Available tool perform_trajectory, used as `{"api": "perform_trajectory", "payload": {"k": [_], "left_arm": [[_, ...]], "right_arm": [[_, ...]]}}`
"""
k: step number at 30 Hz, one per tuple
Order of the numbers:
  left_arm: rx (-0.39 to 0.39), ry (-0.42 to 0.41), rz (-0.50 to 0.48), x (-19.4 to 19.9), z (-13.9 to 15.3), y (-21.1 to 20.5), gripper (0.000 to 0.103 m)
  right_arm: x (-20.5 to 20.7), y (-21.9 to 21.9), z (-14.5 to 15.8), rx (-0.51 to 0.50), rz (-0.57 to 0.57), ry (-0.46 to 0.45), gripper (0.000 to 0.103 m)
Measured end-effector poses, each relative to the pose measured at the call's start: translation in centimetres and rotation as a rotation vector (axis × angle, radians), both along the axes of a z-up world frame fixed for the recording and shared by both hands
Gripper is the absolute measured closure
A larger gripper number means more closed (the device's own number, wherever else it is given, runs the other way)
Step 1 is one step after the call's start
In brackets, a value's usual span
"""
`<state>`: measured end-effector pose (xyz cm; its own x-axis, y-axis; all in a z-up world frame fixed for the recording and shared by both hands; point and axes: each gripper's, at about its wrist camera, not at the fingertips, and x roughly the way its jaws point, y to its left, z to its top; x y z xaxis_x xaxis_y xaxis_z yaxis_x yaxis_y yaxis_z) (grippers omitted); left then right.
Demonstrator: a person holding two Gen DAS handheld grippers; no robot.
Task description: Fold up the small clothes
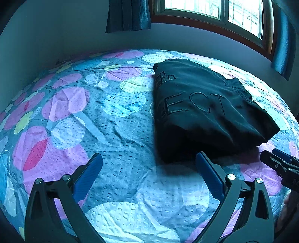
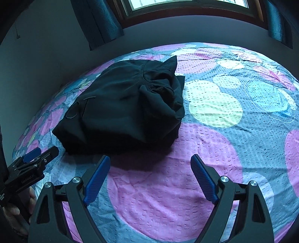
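A black garment (image 1: 203, 110) with stitched letters "ECT" lies folded into a thick bundle on the bed; it also shows in the right wrist view (image 2: 127, 108), its bunched waistband toward the far right. My left gripper (image 1: 149, 164) is open and empty, just in front of the bundle's near left corner, its right pad close to the cloth edge. My right gripper (image 2: 150, 168) is open and empty, just in front of the bundle's near right edge. Each gripper shows at the other view's edge: the right gripper (image 1: 280, 164), the left gripper (image 2: 35, 160).
The bed is covered by a quilted spread (image 1: 112, 130) with pink, blue, yellow and white circles (image 2: 214, 104). A grey wall, dark curtains (image 1: 129, 15) and a window (image 1: 224, 11) stand behind the bed.
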<state>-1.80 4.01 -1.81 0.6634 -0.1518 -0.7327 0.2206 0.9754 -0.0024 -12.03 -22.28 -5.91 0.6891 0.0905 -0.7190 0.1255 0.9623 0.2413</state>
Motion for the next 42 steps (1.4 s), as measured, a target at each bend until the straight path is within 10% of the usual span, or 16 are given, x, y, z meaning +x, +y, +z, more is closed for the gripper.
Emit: {"api": "perform_trajectory", "payload": {"k": [42], "left_arm": [[0.039,-0.036,-0.004,-0.56,0.8,-0.27,0.003]], "right_arm": [[-0.03,0.45,-0.46,0.004,-0.009,0.014,0.016]]}}
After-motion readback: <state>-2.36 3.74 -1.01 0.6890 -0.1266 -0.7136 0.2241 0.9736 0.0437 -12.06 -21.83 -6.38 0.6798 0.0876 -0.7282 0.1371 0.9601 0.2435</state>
